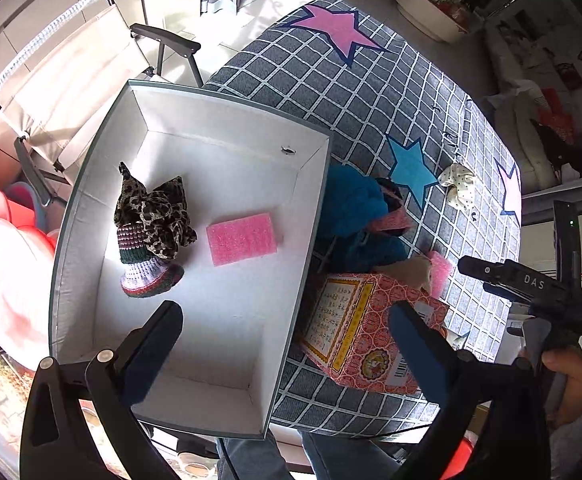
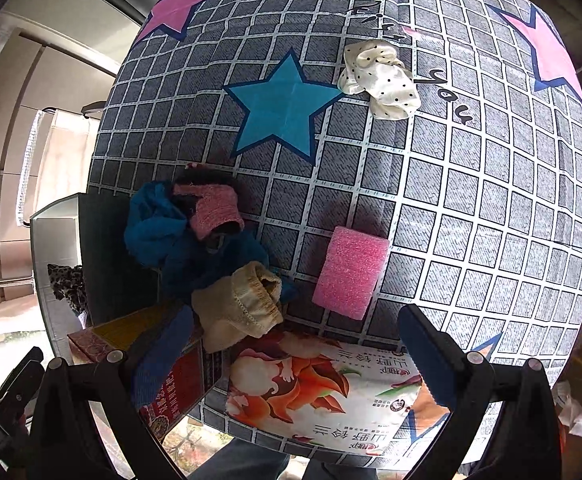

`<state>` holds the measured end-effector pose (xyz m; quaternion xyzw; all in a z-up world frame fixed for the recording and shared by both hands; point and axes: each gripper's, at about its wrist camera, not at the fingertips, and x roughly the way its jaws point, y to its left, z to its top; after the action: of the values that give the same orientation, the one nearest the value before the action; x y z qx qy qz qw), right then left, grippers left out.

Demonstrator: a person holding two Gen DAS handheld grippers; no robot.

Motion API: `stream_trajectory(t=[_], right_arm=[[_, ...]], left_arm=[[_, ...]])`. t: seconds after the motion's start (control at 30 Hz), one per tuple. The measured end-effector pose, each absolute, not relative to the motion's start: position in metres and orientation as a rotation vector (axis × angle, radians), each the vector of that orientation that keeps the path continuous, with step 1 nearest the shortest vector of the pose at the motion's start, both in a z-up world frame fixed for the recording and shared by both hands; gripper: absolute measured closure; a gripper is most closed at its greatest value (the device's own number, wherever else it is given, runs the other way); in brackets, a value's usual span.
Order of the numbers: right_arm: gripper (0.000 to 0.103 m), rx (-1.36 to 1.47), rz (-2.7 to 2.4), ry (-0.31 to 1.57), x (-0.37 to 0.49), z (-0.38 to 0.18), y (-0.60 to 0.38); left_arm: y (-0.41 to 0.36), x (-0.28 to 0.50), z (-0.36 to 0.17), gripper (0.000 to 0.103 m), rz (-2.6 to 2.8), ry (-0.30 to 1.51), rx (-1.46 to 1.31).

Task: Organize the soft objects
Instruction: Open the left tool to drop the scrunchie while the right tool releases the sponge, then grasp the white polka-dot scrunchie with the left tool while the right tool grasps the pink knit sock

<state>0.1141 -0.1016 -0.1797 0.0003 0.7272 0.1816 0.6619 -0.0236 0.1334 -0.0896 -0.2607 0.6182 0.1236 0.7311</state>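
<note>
A white open box (image 1: pixel 227 360) holds a leopard-print scrunchie (image 1: pixel 153 210), a striped knit piece (image 1: pixel 147 270) and a pink sponge (image 1: pixel 241 238). My left gripper (image 1: pixel 287 344) is open and empty above the box's near right wall. On the checked cloth (image 2: pixel 471 200) lie a second pink sponge (image 2: pixel 349 266), a beige sock (image 2: pixel 241 306), a blue cloth (image 2: pixel 159 228) with a pink knit piece (image 2: pixel 213 210), and a white dotted scrunchie (image 2: pixel 381 78). My right gripper (image 2: pixel 295 356) is open and empty, just short of the sponge and sock.
A red patterned carton (image 1: pixel 363 340) lies beside the box. A printed snack bag (image 2: pixel 319 394) lies at the table's near edge. A folding chair (image 1: pixel 67 92) stands beyond the box. The right gripper's body (image 1: pixel 531 292) shows at the right of the left wrist view.
</note>
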Motion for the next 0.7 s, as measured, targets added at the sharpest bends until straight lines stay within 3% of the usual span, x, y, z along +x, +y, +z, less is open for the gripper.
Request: stream_trajectory(t=[0.33, 0.6, 0.67, 0.7], right_arm=[[0.0, -0.141, 0.523, 1.68, 0.152, -0.229, -0.022], [0.0, -0.068, 0.736, 1.784, 0.152, -0.268, 0.015], [0.023, -0.062, 0.713, 1.802, 0.15, -0.276, 0.013], [0.055, -0.059, 0.696, 1.804, 0.151, -0.277, 0.009]], left_arm=[[0.13, -0.029, -0.081, 0.0, 0.317, 1.383, -0.57], [0.127, -0.033, -0.085, 0.0, 0.353, 1.416, -0.571], [0.124, -0.029, -0.085, 0.0, 0.351, 1.422, -0.561], [0.122, -0.027, -0.085, 0.0, 0.346, 1.423, -0.557]])
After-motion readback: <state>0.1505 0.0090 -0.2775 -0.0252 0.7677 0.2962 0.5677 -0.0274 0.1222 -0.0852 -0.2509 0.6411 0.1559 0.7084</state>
